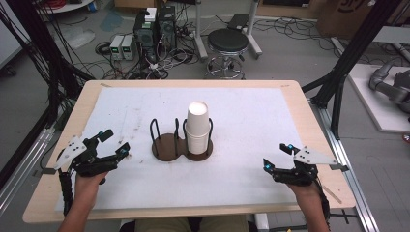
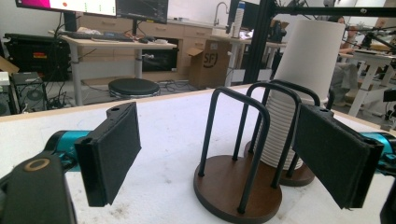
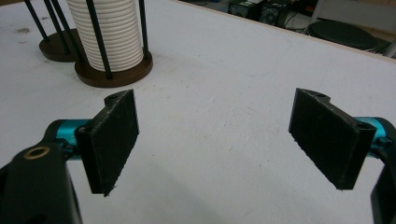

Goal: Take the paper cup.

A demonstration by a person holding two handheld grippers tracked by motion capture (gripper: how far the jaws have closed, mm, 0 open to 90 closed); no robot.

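Plywood table [image 1: 309,125] with pale wooden edges carries a white mat [image 1: 251,164] over most of its top; the mat is matte, scuffed and speckled with grey marks near its left side; black frame posts [image 1: 355,48] rise at the table's corners. Beyond the far edge lies a grey floor strewn with cables [image 1: 145,67]; a round black stool [image 1: 227,41] on a chrome base stands there, just beside dark computer towers [image 1: 154,29] and small white boxes [image 1: 122,47].

At the mat's centre sits a cup holder [image 1: 167,145]: two round dark-brown wooden bases joined side by side, each ringed by thin black metal hoops. The left base is bare; the right base holds a stack of white paper cups [image 1: 197,128], upside down, its lower part ribbed with close-packed rims, its top a smooth tapered cone with a flat end.

Left gripper [image 1: 112,142] hovers low over the mat's near left, jaws spread wide with nothing between them; in the left gripper view its flat pads [image 2: 114,149], faced with coarse black felt-like material, frame the holder. Right gripper [image 1: 276,157] sits near the mat's near right, well apart from the holder, jaws likewise wide and empty; teal fittings show behind the pads.
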